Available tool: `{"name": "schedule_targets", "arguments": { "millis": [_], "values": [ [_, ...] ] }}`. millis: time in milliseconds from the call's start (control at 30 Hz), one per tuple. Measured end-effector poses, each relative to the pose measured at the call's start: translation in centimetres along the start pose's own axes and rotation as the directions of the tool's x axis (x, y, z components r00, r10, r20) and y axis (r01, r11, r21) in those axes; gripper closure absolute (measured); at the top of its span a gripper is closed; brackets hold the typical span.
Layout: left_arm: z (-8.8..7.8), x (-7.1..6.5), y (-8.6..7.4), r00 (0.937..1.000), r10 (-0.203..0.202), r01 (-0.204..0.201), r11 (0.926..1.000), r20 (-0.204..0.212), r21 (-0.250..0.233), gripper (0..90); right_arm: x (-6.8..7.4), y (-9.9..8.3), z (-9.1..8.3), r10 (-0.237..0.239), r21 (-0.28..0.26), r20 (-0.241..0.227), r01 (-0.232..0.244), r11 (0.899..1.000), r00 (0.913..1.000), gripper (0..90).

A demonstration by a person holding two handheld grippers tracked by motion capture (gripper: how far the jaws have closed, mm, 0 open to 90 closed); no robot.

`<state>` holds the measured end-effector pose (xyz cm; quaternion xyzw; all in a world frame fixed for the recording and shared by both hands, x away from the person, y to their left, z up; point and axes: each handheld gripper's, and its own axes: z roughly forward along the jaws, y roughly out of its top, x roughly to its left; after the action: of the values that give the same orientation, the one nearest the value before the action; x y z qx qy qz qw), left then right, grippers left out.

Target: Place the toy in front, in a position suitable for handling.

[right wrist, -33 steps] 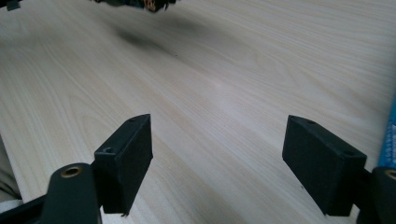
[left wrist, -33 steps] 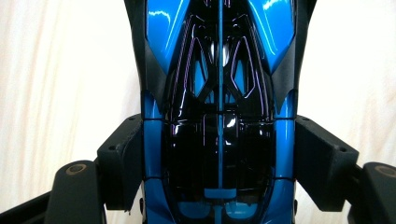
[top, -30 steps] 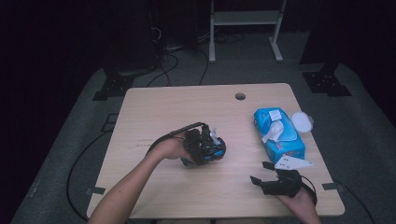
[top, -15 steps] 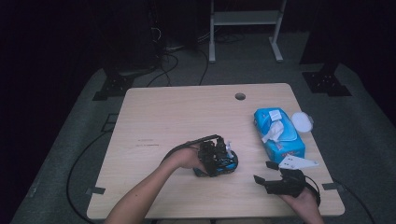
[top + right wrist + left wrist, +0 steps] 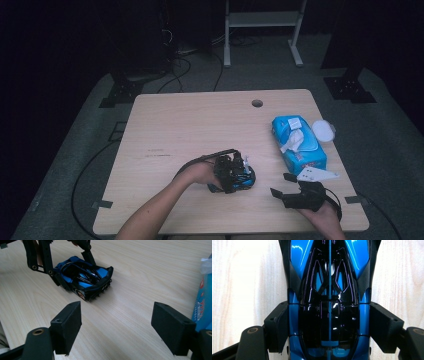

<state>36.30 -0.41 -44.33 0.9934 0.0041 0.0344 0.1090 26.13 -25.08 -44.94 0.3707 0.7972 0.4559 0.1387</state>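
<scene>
In the high view, the left hand-held gripper [image 5: 234, 172] sits in the lower middle of the frame, on the pale wooden tabletop [image 5: 200, 125], with the person's forearm reaching up to it from the bottom edge. Its jaws are clamped on a glossy blue and black plastic toy car [image 5: 240, 179], which rests on the tabletop directly beneath the gripper body. In the left gripper view the toy car [image 5: 329, 300] runs up the centre of the frame from bottom to top, and the two black pads [image 5: 279, 326] press against its blue flanks at left and right, with wood grain showing on either side.

The right hand-held gripper [image 5: 285, 192] lies in the lower right of the high view, near the tabletop's front edge and just to the right of the toy car, apart from it. Its jaws stand wide apart with nothing between them. In the right gripper view the toy car [image 5: 85, 277] sits in the upper left of the frame, wheels on the wood, well beyond this gripper's own pads [image 5: 68, 326], while the left gripper's black fingers [image 5: 42, 257] come down on it from the top edge.

A light blue soft pack of wet wipes [image 5: 297, 142] lies at the right of the high view, above the right gripper, with a round white lid [image 5: 323, 130] beside it.
</scene>
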Motion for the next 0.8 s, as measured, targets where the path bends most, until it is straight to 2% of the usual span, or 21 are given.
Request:
{"name": "schedule_targets", "arguments": {
  "millis": [133,167,333,400,433,467,500,533,633,667,700,767,800],
  "values": [
    [0.2,0.0,-0.1,0.9998,-0.017,0.018,0.9996,0.014,-0.022,26.0,0.0,0.0,0.0,-0.001,0.003,0.003,0.001,1.0,1.0,23.4],
    [0.2,0.0,-0.2,0.9993,-0.032,0.033,0.999,0.019,-0.031,25.9,0.0,0.0,0.0,-0.003,0.003,0.004,0.003,1.0,1.0,23.4],
    [0.2,0.0,-0.6,0.9991,-0.041,0.042,0.9972,0.013,-0.062,25.5,0.3,0.1,0.1,-0.013,0.007,0.006,0.013,1.0,0.9999,23.4],
    [0.1,0.0,-0.7,0.9988,-0.049,0.05,0.996,0.007,-0.075,21.3,0.3,0.2,0.1,-0.02,0.007,0.005,0.02,1.0,0.9998,23.4],
    [-0.3,0.1,-0.9,0.9976,-0.069,0.069,0.9917,0.004,-0.108,19.4,0.4,0.6,-0.1,-0.033,-0.008,0.011,0.033,0.999,0.9994,23.4],
    [-0.3,0.1,-0.9,0.9976,-0.069,0.069,0.9917,0.004,-0.108,18.5,0.4,0.6,-0.1,-0.033,-0.008,0.011,0.033,0.999,0.9994,23.4],
    [-0.8,0.1,-1.0,0.9967,-0.081,0.08,0.9872,0.0,-0.138,18.5,0.5,0.8,-0.3,-0.04,-0.014,0.015,0.04,0.999,0.9991,23.4],
    [-1.3,0.0,-1.2,0.9958,-0.091,0.089,0.9824,-0.005,-0.164,15.4,0.3,1.6,-0.9,-0.056,-0.038,0.042,0.058,0.998,0.9975,23.5],
    [-2.2,-0.1,-1.8,0.9939,-0.108,0.1,0.9696,-0.023,-0.223,12.7,-0.6,2.9,-1.7,-0.071,-0.062,0.092,0.077,0.995,0.9933,23.6],
    [-2.2,-0.1,-1.8,0.9939,-0.108,0.1,0.9696,-0.023,-0.223,12.0,-1.0,3.3,-1.9,-0.074,-0.072,0.112,0.082,0.994,0.991,23.6],
    [-2.5,-0.2,-2.1,0.9932,-0.112,0.102,0.9644,-0.03,-0.244,12.0,-1.0,3.3,-1.9,-0.074,-0.072,0.112,0.082,0.994,0.991,23.6],
    [-3.0,-0.4,-2.8,0.991,-0.127,0.11,0.9538,-0.043,-0.28,11.0,-2.3,4.4,-2.1,-0.08,-0.072,0.162,0.093,0.993,0.9836,23.7],
    [-3.2,-0.5,-3.3,0.9891,-0.138,0.116,0.9458,-0.052,-0.303,10.5,-2.8,4.8,-2.1,-0.083,-0.065,0.179,0.096,0.993,0.9803,23.7]
  ]
}}
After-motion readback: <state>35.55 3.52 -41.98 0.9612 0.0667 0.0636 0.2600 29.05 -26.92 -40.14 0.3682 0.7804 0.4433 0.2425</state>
